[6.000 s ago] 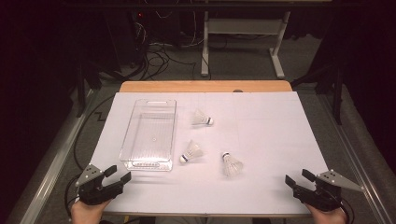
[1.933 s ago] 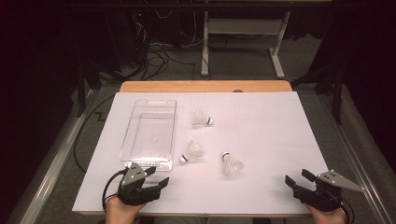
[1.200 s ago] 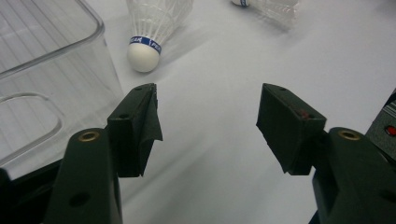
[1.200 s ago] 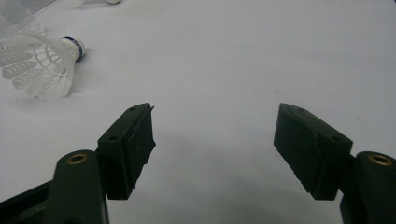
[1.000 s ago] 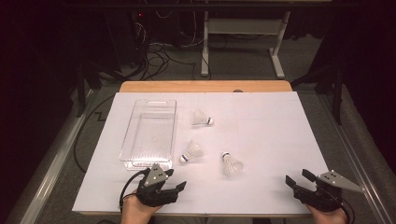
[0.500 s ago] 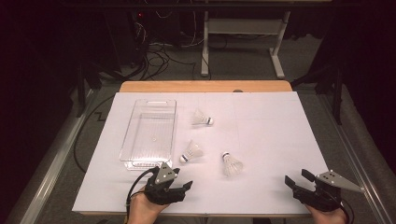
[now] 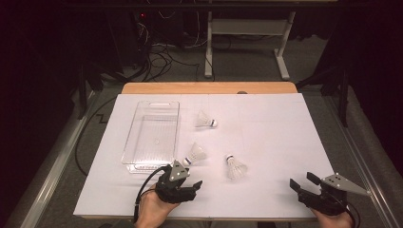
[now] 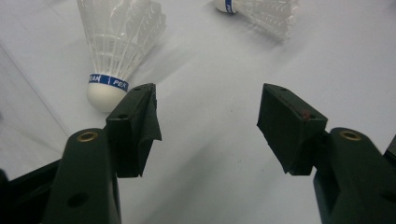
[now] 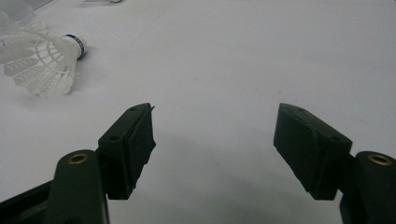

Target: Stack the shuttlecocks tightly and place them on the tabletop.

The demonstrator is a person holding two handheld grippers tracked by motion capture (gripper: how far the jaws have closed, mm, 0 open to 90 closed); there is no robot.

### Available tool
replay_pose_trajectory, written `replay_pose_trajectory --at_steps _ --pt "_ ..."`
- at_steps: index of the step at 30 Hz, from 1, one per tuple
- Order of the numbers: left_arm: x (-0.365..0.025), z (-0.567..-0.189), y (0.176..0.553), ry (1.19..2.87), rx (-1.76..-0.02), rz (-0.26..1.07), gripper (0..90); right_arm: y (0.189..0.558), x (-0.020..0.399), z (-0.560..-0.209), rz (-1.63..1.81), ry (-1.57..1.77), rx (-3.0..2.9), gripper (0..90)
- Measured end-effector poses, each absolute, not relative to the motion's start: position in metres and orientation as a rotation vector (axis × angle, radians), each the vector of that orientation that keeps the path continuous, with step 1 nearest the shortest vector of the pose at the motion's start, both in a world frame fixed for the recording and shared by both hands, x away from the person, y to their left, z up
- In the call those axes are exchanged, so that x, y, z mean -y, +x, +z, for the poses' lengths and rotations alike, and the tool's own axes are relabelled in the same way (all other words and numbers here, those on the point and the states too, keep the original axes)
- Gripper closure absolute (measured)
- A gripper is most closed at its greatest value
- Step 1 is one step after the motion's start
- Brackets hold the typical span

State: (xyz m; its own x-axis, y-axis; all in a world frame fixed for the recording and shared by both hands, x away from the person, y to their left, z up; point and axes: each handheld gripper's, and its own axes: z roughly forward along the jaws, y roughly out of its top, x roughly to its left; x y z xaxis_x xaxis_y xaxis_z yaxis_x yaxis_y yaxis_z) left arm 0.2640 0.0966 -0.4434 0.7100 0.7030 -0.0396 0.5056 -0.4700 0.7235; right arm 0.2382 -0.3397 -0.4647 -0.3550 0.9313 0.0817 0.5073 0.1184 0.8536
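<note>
We see the left gripper (image 7: 186, 179) low over the white counter (image 7: 266, 128), its fingers (image 8: 135, 126) spread wide with nothing between them. The nearest shuttlecock (image 8: 119, 51) lies on its side just ahead of the left finger, cork end toward it, close but not touching; in the high view this shuttlecock (image 7: 195, 155) sits just beside the near end of the clear plastic tray (image 7: 130, 153). A second shuttlecock (image 7: 235, 167) lies to its right, and a third (image 7: 205, 120) farther back. The right gripper (image 7: 304, 183) sits at the counter's near right corner, well apart from all three, its fingers (image 9: 130, 144) also wide and empty.
</note>
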Motion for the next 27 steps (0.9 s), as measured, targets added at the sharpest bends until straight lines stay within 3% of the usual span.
replay_pose_trajectory --at_steps 27 --pt "-0.082 -0.413 0.298 2.206 -1.032 0.300 35.8 0.238 0.339 -0.465 1.158 1.392 -1.919 29.4"
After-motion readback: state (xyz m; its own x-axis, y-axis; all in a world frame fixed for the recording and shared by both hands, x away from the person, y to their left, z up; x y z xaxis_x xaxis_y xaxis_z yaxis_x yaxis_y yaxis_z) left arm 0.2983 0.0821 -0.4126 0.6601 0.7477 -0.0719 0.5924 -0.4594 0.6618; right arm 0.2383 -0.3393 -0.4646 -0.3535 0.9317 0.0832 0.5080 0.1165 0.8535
